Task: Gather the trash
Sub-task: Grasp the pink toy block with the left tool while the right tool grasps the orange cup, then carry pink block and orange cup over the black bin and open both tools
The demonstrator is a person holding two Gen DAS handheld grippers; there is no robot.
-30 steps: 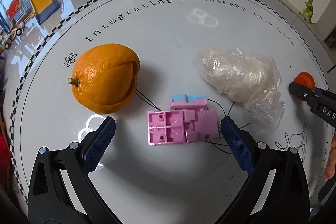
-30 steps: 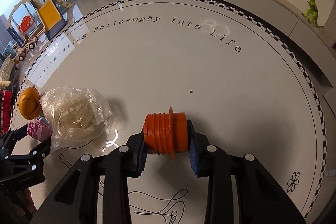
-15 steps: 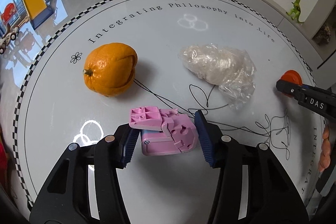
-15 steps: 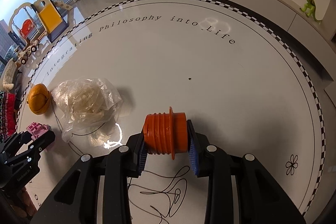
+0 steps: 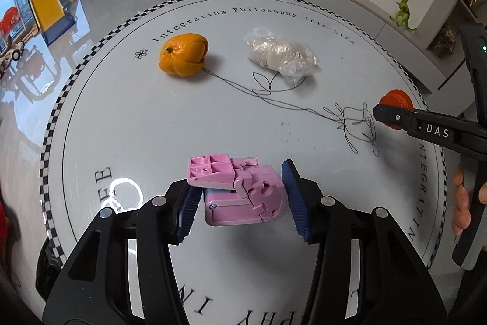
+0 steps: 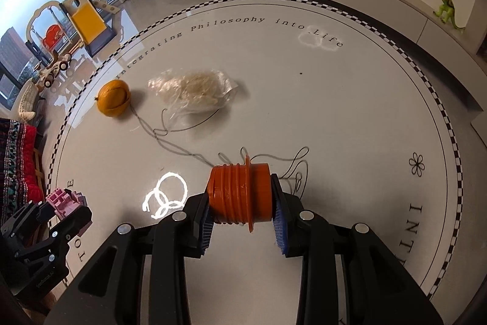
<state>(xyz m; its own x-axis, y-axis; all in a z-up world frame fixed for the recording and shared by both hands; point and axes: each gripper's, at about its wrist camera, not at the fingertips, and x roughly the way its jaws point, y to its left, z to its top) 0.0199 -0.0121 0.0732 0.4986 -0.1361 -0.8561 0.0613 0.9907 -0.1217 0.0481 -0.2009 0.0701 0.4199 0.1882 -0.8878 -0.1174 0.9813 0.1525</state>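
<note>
Pink plastic piece (image 5: 243,197) sits clamped in the left gripper (image 5: 242,200) above the surface (image 5: 182,124), while the right gripper (image 6: 242,217) grips an orange threaded cap (image 6: 240,194); orange peel (image 5: 183,58) and crumpled plastic bag (image 5: 280,55) lie beyond.

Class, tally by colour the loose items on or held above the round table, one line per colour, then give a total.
Orange: 2, the orange peel and the ribbed orange cap
Pink: 1, the pink plastic piece
Clear: 1, the crumpled plastic wrap
Total: 4
</note>
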